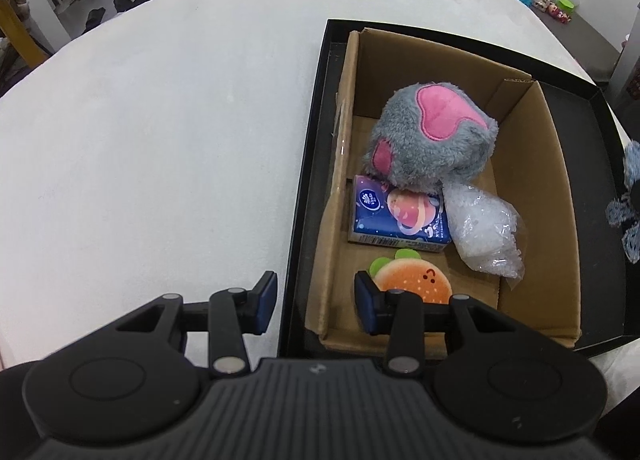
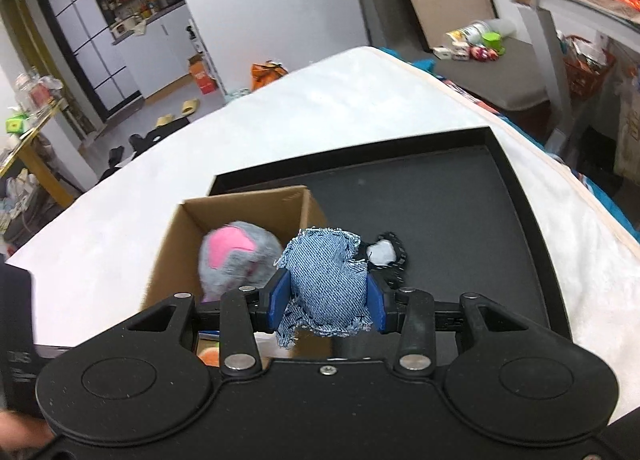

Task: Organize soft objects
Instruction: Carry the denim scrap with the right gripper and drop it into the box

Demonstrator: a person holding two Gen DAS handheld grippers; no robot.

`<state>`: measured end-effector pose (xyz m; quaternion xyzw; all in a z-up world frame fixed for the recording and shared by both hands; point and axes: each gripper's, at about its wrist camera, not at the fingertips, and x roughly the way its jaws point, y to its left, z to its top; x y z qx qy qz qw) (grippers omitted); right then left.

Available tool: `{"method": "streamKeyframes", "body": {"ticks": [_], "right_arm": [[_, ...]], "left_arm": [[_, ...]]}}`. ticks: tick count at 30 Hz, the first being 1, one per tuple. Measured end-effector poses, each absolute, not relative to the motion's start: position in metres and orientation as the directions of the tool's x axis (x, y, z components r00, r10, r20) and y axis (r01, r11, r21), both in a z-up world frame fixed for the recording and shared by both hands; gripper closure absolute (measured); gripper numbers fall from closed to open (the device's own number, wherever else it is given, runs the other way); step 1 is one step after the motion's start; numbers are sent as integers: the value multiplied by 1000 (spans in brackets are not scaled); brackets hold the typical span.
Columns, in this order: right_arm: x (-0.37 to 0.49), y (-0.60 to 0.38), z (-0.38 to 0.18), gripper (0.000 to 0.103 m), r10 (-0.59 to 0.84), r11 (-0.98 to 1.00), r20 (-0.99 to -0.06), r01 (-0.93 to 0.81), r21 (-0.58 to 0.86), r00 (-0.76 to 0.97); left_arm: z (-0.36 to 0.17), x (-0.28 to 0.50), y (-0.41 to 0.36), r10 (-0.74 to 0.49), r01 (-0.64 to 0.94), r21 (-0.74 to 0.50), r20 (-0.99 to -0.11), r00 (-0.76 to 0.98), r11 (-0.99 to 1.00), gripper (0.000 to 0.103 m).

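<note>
The denim soft toy (image 2: 328,284) sits clamped between the blue pads of our right gripper (image 2: 329,300), held above the near corner of the cardboard box (image 2: 176,244) and the black tray (image 2: 460,228) it stands in. We judge it light and squashy: the frayed hem droops below the pads, so a hold across its stuffed middle, as now, should keep it from slipping, and loose edges would be poor places to pinch. Our left gripper (image 1: 316,300) hangs with its jaws apart and nothing between them, straddling the box wall. Inside the box lie a grey-and-pink plush (image 1: 432,132), a blue tissue pack (image 1: 396,216), a clear crinkly bag (image 1: 484,228) and a burger-shaped pad (image 1: 412,280), all on a white-covered table (image 1: 160,140)
</note>
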<state>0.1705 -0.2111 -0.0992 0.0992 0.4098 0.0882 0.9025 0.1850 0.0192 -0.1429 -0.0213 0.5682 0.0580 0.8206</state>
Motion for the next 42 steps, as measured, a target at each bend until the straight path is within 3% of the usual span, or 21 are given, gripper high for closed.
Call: {"method": "streamKeyframes", "body": {"ticks": [4,12,24,42], "right_arm": [[171,-199,-95,62,270,958,-724,-100,269,634],[171,-186,-96,62,301,949,-739,-109,297,602],[166,-184,-107,43,347,926,-767,-69,371,539],[163,-222,-121,42,287,936,-793,17,350,537]], "left_arm": [[-145,185,24,44,-120,1,-934,353,993,68],[-145,184,28,-3,-112,-48,-930,367,993,88],[-144,181,36,-36,-115,-85,-926,375,990,88],[-144,181,34,-23,-120,-75,-924,382,990,91]]}}
